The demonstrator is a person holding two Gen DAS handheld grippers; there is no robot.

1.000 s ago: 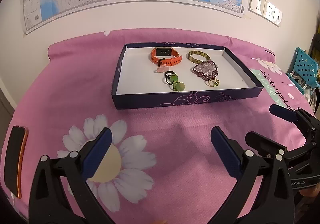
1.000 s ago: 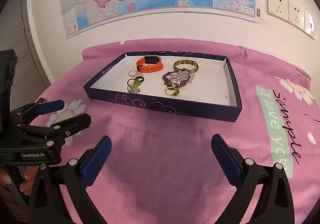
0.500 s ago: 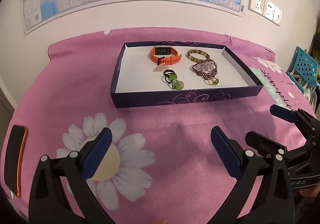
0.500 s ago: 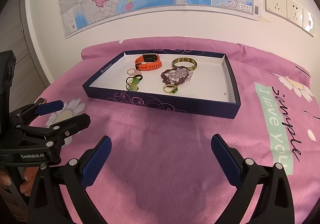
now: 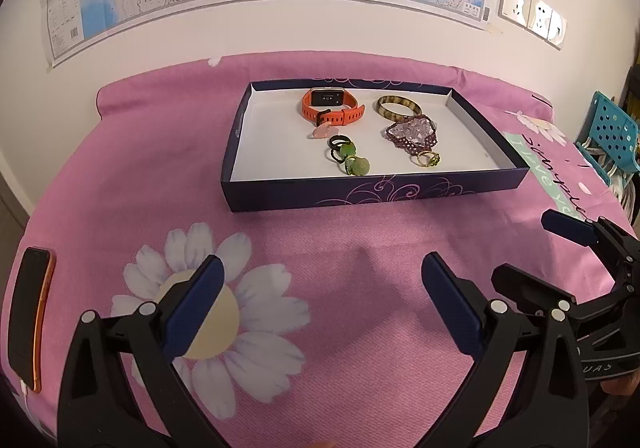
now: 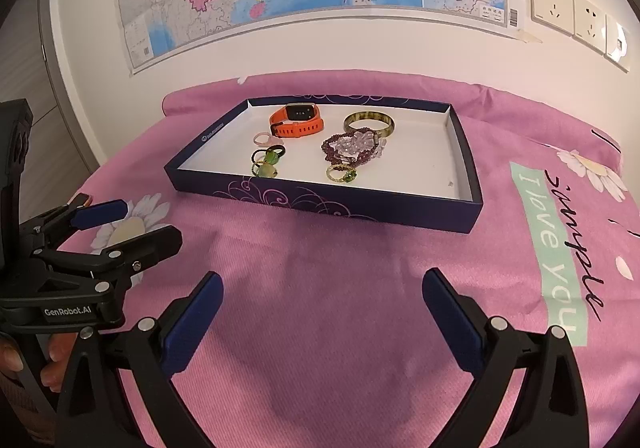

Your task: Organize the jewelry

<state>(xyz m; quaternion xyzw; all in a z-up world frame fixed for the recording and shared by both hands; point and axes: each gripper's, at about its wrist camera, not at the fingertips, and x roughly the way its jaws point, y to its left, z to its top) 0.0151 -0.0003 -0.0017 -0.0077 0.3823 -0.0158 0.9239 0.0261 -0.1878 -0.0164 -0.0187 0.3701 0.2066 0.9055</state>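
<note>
Left wrist view — left gripper (image 5: 320, 288) jaws spread, empty, over pink cloth (image 5: 340, 248); tray (image 5: 376, 194) at 12 o'clock holds orange watch (image 5: 332, 110), bangle (image 5: 398, 107), rings (image 5: 348, 156).

Right wrist view — right gripper (image 6: 320, 302) jaws spread, empty; tray (image 6: 320, 202) at 12 o'clock, left gripper (image 6: 132, 220) at 9 o'clock.

The left gripper (image 5: 320, 290) is showing matte black plastic arms braced in triangular frames, silver rivets at the joints, and dark blue ribbed pads (image 5: 195, 306) lining its fingers, with white "GenRobot.AI" lettering (image 6: 67, 311) on its side in the right wrist view. The right gripper (image 6: 320, 306) is wearing the same black frame, silver rivets and blue pads (image 6: 452, 318), with "UAS" partly legible on its body (image 5: 600, 368). Bare fingertips (image 6: 52, 362) with pale nails are wrapping the left handle
</note>
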